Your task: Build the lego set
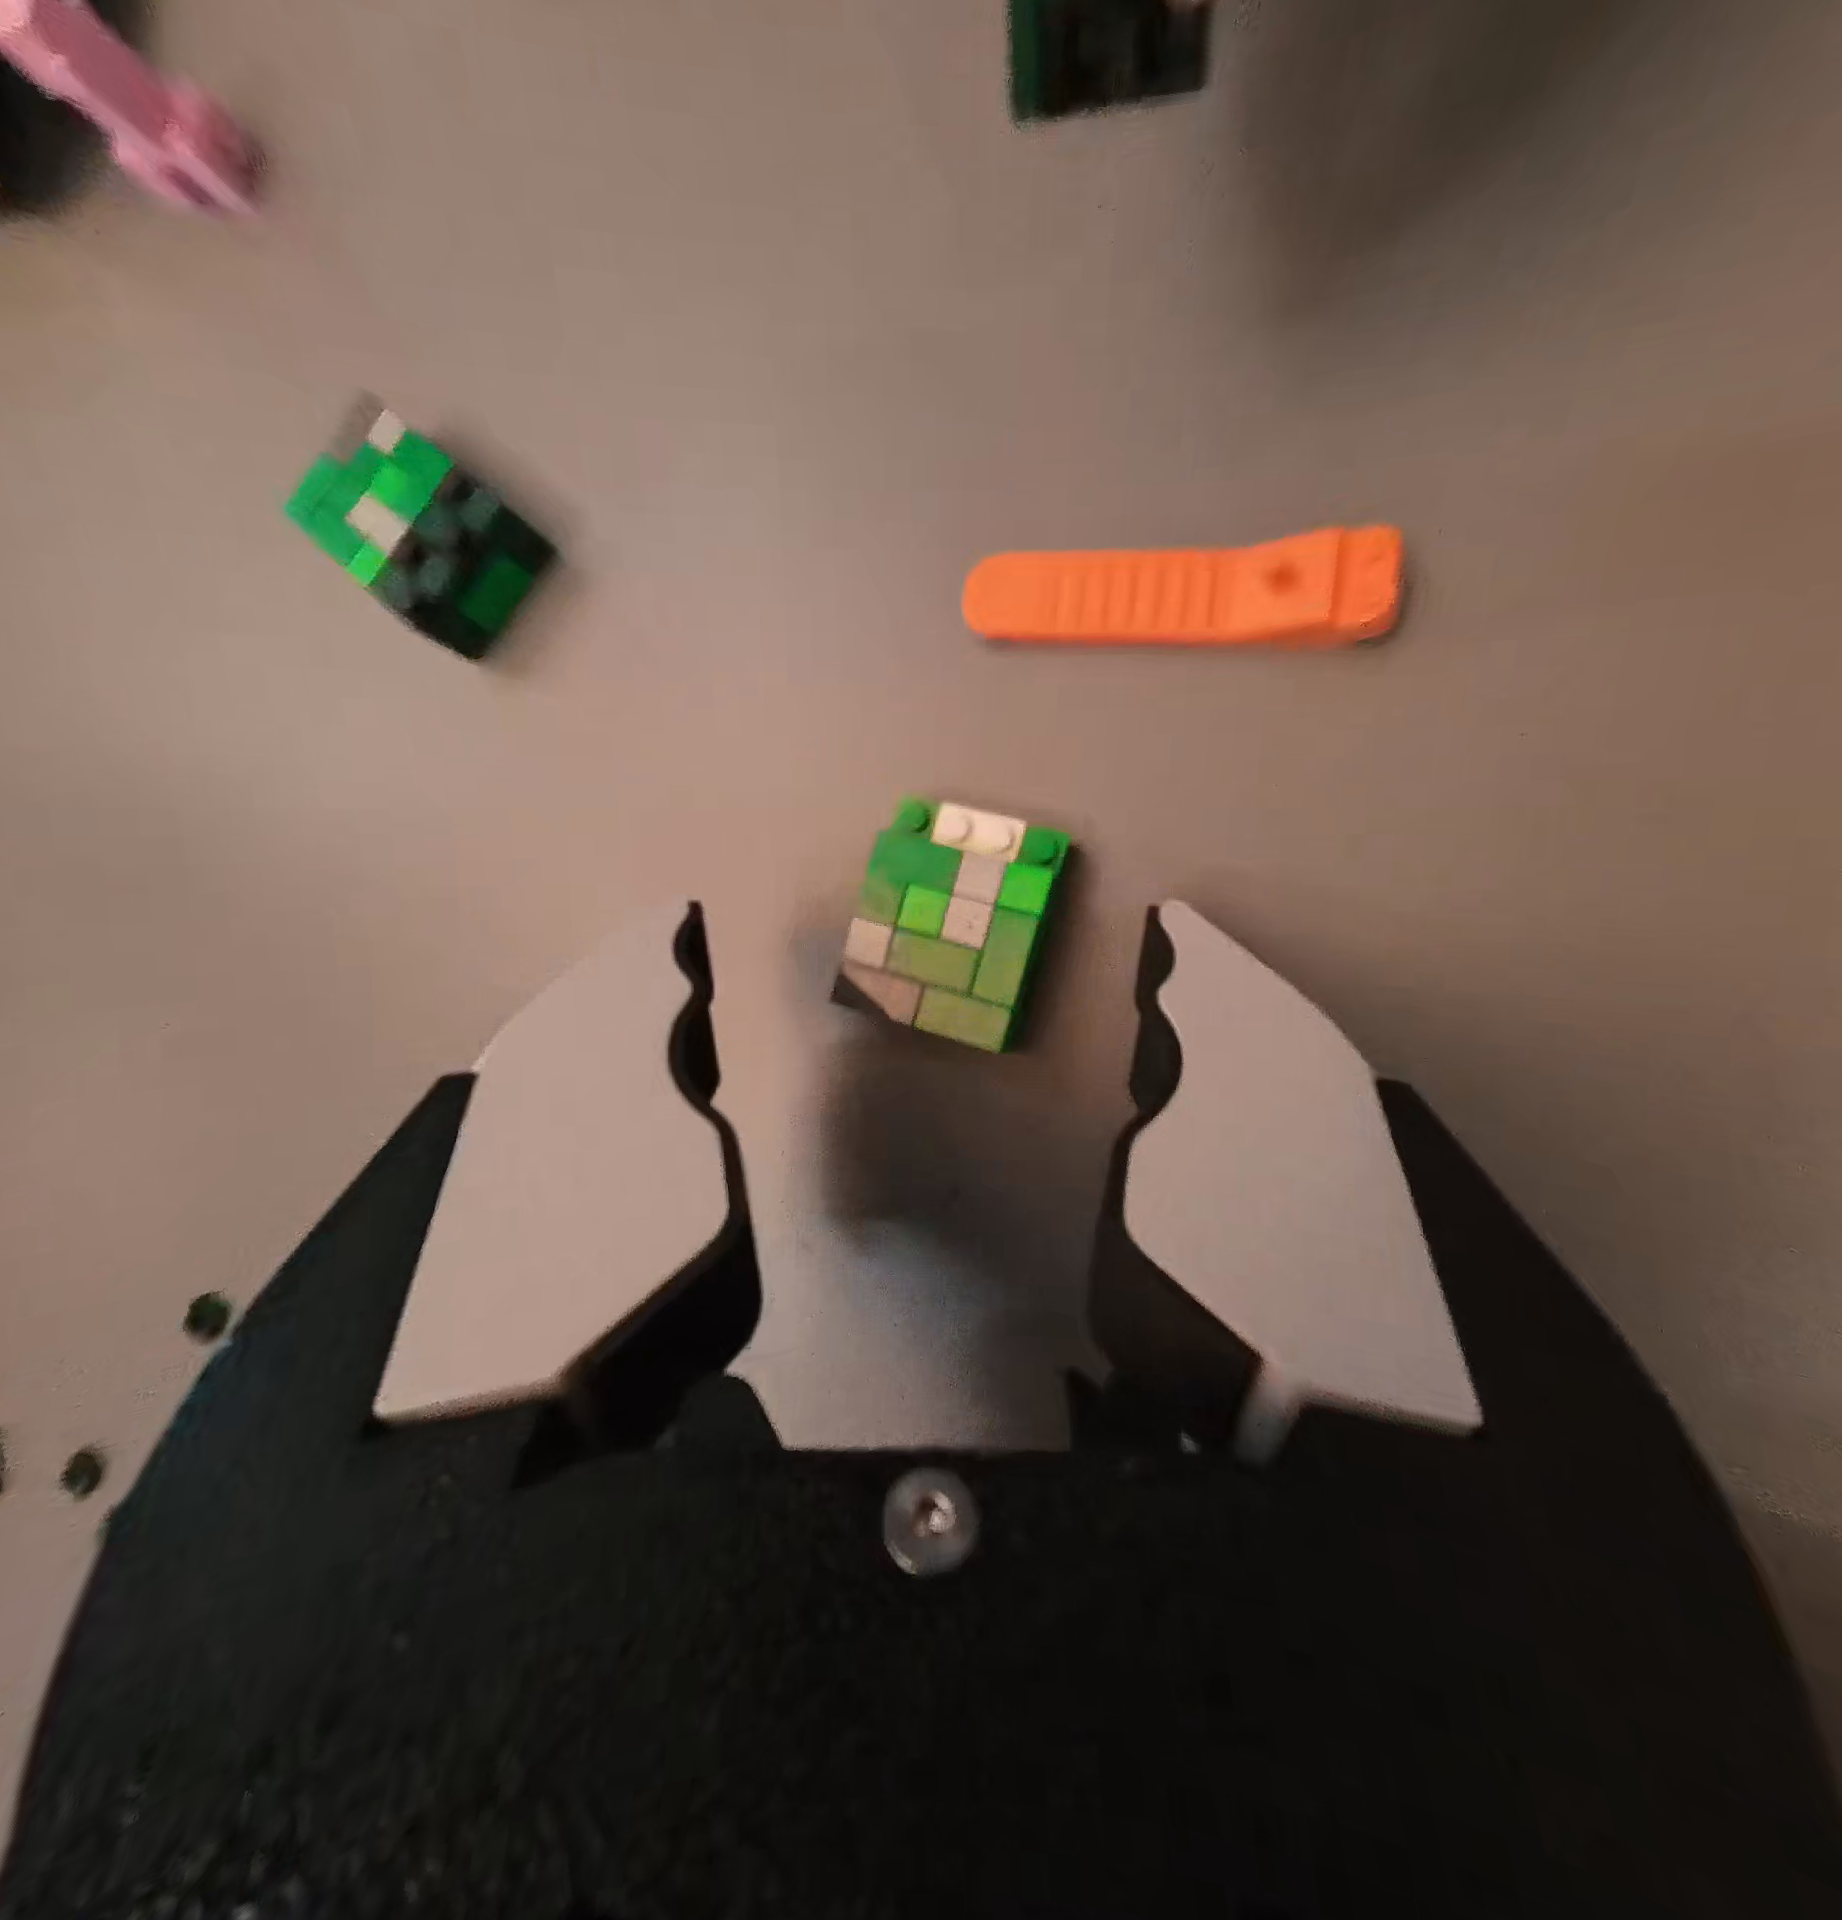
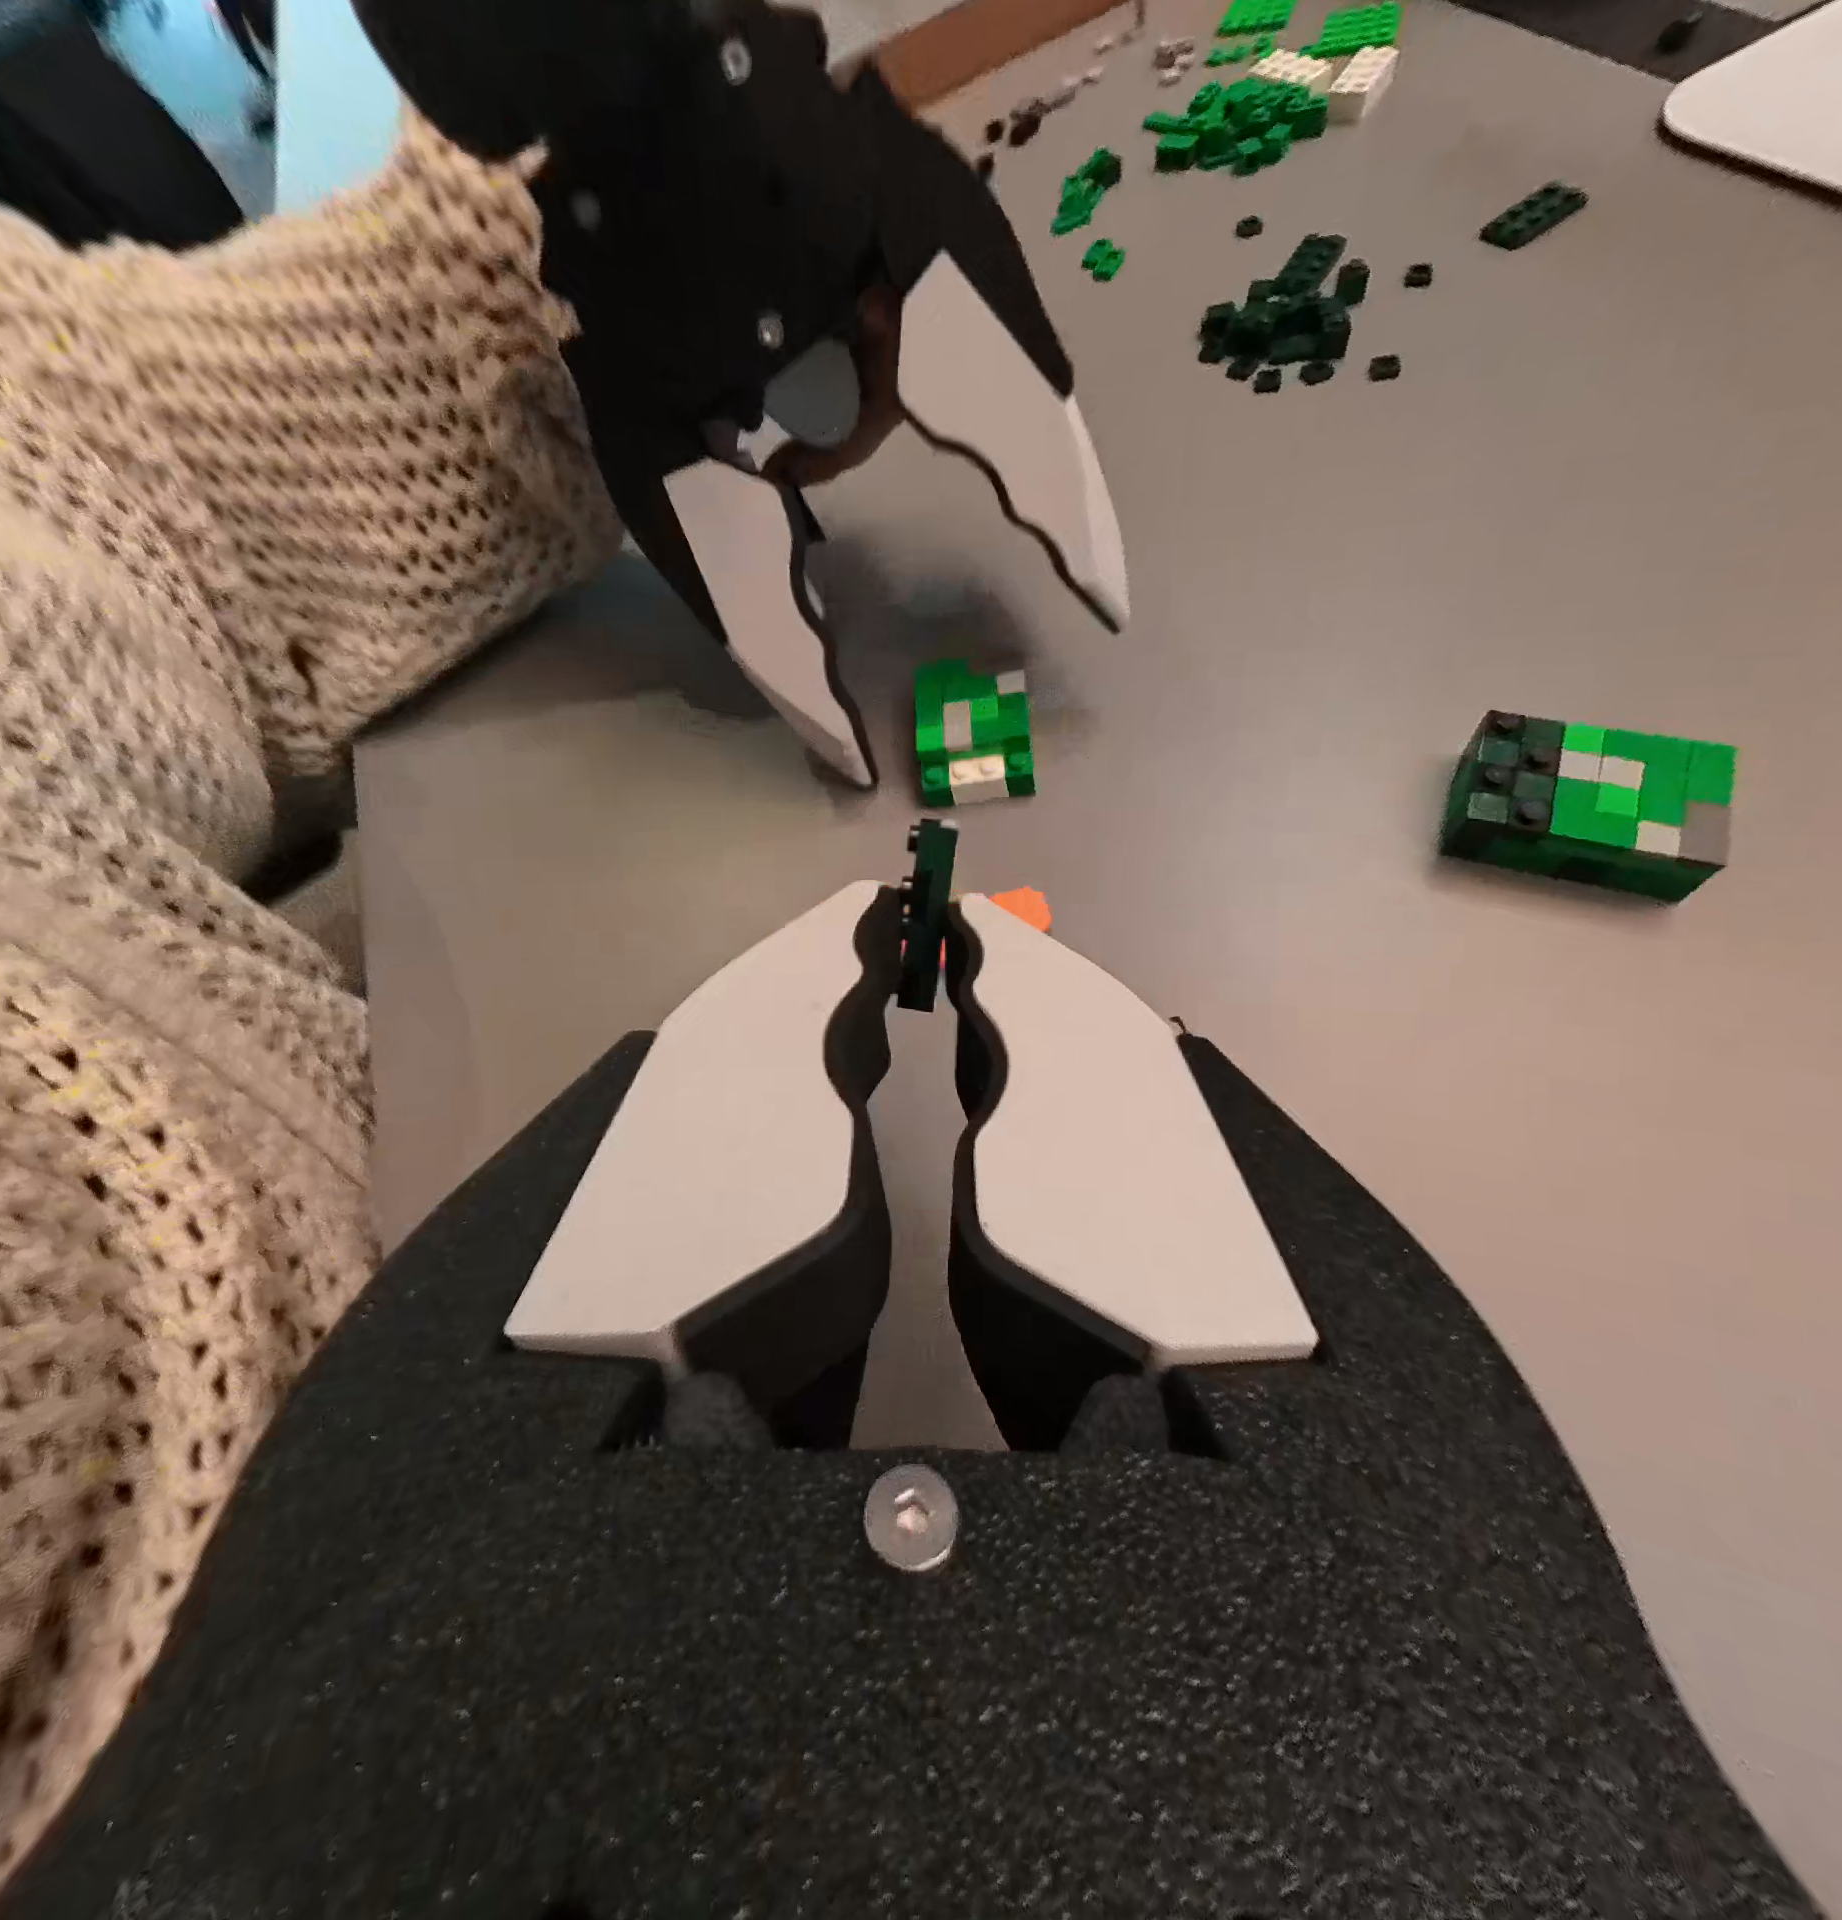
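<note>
The left gripper [image 1: 922, 914] hangs over a grey table [image 1: 1416, 935] with its fingers spread wide, a small green and white brick block [image 1: 948, 925] lying on the table between the fingertips. At 12 o'clock in the right wrist view, the right gripper [image 2: 922, 909] pinches a thin dark green plate [image 2: 925, 914] upright. An orange brick separator [image 1: 1182, 592] lies at 1 o'clock from the block, a larger green block [image 1: 418, 530] at 10 o'clock.
</note>
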{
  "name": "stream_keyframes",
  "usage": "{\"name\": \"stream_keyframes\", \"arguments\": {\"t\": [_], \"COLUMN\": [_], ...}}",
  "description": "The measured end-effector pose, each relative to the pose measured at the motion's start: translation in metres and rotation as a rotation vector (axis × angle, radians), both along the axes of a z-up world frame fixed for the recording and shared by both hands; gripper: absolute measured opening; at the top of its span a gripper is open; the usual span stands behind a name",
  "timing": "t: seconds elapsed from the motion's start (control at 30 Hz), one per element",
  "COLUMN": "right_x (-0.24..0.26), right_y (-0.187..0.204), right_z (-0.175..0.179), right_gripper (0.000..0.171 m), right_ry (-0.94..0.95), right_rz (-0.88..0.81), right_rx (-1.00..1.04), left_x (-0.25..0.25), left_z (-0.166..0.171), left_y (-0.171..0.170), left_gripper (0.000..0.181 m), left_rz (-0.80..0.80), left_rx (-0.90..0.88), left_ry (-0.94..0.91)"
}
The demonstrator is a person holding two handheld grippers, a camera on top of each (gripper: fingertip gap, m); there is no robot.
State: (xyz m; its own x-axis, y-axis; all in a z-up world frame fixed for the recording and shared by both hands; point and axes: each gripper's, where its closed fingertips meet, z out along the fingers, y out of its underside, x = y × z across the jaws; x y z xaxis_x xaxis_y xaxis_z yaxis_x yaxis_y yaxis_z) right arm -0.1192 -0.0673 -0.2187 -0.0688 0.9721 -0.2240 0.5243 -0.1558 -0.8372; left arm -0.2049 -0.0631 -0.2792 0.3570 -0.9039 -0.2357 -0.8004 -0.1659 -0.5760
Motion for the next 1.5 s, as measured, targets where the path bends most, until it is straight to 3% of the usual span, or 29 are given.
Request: {"name": "stream_keyframes", "arguments": {"t": [0.2,0.4,0.53,0.67,0.77,0.87,1.13,1.5], "right_x": [-0.009,-0.010,-0.014,-0.019,-0.019,-0.018,-0.023,-0.039], "right_y": [0.005,0.017,0.033,0.063,0.082,0.087,0.077,0.076], "right_z": [0.005,0.004,0.007,0.025,0.044,0.057,0.063,0.062], "right_gripper": [0.007,0.007,0.007,0.007,0.007,0.007,0.007,0.007], "right_ry": [0.118,0.166,0.209,0.304,0.364,0.349,0.181,0.001], "right_rz": [-0.087,-0.135,-0.157,-0.214,-0.238,-0.225,-0.225,-0.282], "right_rx": [-0.249,-0.318,-0.304,-0.271,-0.210,-0.119,0.209,0.316], "left_x": [0.003,0.002,0.005,0.021,0.028,0.038,0.042,0.035], "left_z": [-0.006,-0.005,0.007,0.061,0.079,0.093,0.106,0.111], "left_y": [-0.006,-0.009,0.029,0.072,0.088,0.095,0.091,0.085], "left_gripper": [0.044,0.035,0.035,0.035,0.035,0.035,0.035,0.035], "left_rz": [-0.091,-0.012,0.105,0.361,0.410,0.438,0.459,0.496], "left_rx": [-0.103,-0.069,0.235,0.676,0.918,1.036,1.068,1.046], "left_ry": [0.036,0.149,0.112,-0.190,-0.140,-0.155,-0.263,-0.347]}}
